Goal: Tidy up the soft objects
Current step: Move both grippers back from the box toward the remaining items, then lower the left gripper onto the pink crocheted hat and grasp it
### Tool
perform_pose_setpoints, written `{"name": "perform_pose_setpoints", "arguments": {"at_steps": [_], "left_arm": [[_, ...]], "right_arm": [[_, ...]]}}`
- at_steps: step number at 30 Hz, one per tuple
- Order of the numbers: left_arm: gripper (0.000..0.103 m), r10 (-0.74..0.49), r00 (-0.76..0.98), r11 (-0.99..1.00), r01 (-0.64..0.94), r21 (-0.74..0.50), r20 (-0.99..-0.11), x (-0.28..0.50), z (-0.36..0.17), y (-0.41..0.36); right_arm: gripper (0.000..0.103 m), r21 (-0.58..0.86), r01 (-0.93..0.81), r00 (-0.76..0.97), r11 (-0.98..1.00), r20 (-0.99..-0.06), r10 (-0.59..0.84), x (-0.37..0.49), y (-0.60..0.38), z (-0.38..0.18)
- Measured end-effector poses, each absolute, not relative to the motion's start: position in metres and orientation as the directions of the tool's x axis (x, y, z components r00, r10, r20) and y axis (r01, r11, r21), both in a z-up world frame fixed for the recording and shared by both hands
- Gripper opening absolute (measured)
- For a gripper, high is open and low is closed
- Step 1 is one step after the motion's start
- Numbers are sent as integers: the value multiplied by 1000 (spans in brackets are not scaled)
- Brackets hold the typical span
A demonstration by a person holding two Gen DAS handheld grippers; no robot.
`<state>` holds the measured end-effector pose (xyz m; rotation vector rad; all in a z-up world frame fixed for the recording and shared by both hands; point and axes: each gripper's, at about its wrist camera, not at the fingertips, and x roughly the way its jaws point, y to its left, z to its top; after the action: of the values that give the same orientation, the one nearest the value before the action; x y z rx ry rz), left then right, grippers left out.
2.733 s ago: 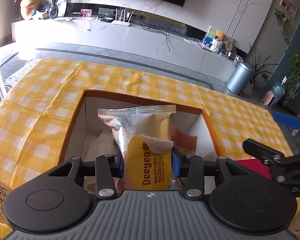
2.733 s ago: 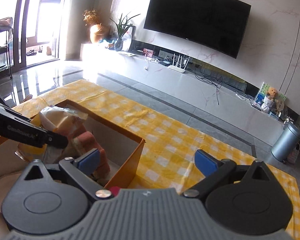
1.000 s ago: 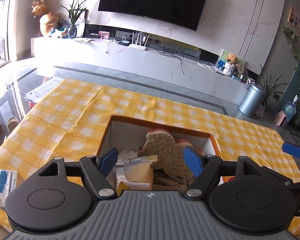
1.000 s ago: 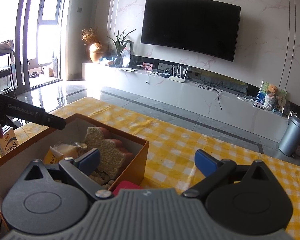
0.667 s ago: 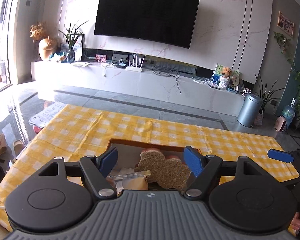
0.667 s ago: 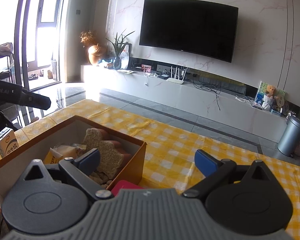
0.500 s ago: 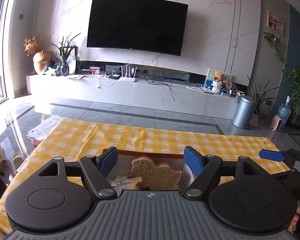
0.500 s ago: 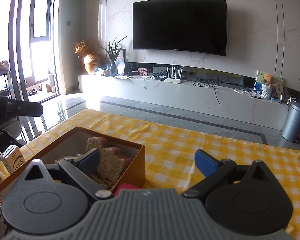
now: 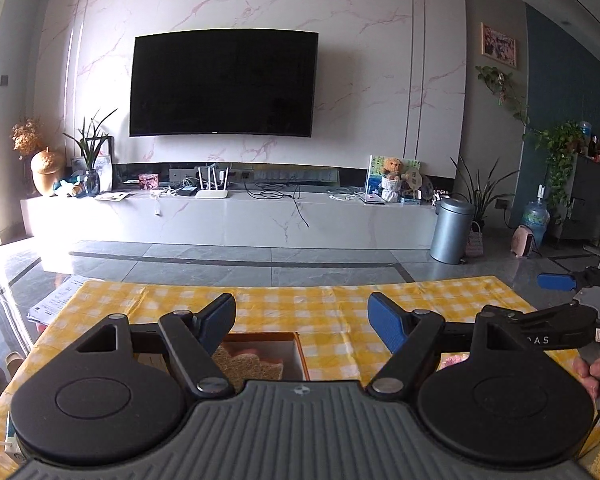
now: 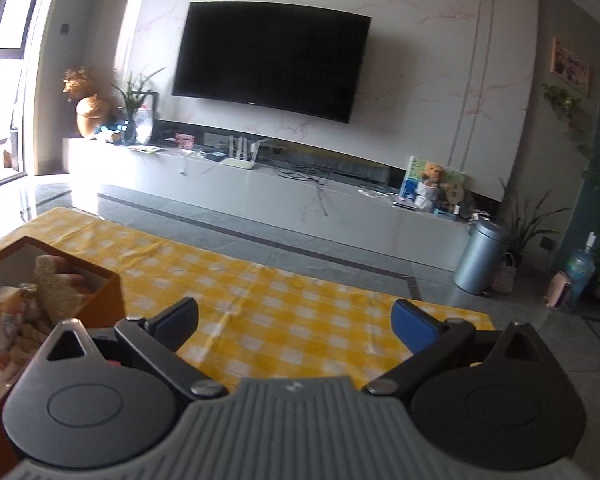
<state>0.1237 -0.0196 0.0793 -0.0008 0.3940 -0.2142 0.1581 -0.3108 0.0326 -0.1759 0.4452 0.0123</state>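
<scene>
Left gripper [image 9: 302,322]: jaws spread wide, nothing between the blue pads [image 9: 386,326]; it points level and straight ahead, toward 12 o'clock.
Right gripper [image 10: 296,322]: jaws spread wide, nothing held; it points ahead toward 12 o'clock, and its view is rolled a little, with the room's lines running down toward 4 o'clock.
Right gripper from the left wrist view: its body and one blue pad [image 9: 556,281] reach in from 3 o'clock, beside the left gripper and apart from it.
Right hand [image 9: 594,372]: fingers curled round the right gripper's handle, at 4 o'clock in the left wrist view.
</scene>
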Motion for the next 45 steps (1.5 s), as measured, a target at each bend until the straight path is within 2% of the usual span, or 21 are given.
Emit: {"name": "perform_pose_setpoints", "arguments": {"at_steps": [6, 10, 16, 19, 22, 27, 30, 34, 36, 40, 45], "left_arm": [[89, -266, 866, 951, 307, 31, -424, 128, 79, -67], [89, -277, 861, 935, 343, 86, -426, 130, 82, -97], [89, -371, 778, 882, 466, 68, -507, 155, 71, -146], [89, -450, 680, 829, 559, 12, -579, 177, 56, -172], [89, -478, 627, 822, 567, -61, -616, 195, 40, -196], [89, -440, 575, 802, 597, -15, -689, 222, 8, -241], [89, -383, 516, 806, 592, -4, -766, 239, -17, -265], [89, -309, 492, 796, 602, 62, -814, 248, -52, -296], [88, -276, 478, 816, 574, 59, -834, 259, -66, -308], [88, -270, 406, 870, 492, -40, -873, 288, -87, -326], [89, -173, 408, 932, 363, -14, -896, 314, -112, -336]], "right_arm": [[101, -133, 142, 803, 981, -564, -193, 170, -374, 6], [101, -107, 195, 734, 975, -643, -218, 184, -396, -23], [101, -116, 242, 644, 963, -723, -249, 193, -423, -64], [101, -43, 302, 631, 952, -740, -234, 192, -440, -73], [101, 13, 304, 620, 953, -762, -188, 195, -451, -86], [101, 14, 346, 576, 938, -793, -200, 205, -462, -106], [100, 23, 348, 585, 937, -787, -198, 206, -467, -109], [100, 32, 362, 591, 932, -781, -203, 205, -471, -110], [100, 15, 350, 572, 937, -795, -201, 206, -470, -114], [100, -65, 343, 538, 937, -805, -252, 203, -472, -117], [100, -39, 378, 522, 925, -816, -248, 199, -486, -123]]}}
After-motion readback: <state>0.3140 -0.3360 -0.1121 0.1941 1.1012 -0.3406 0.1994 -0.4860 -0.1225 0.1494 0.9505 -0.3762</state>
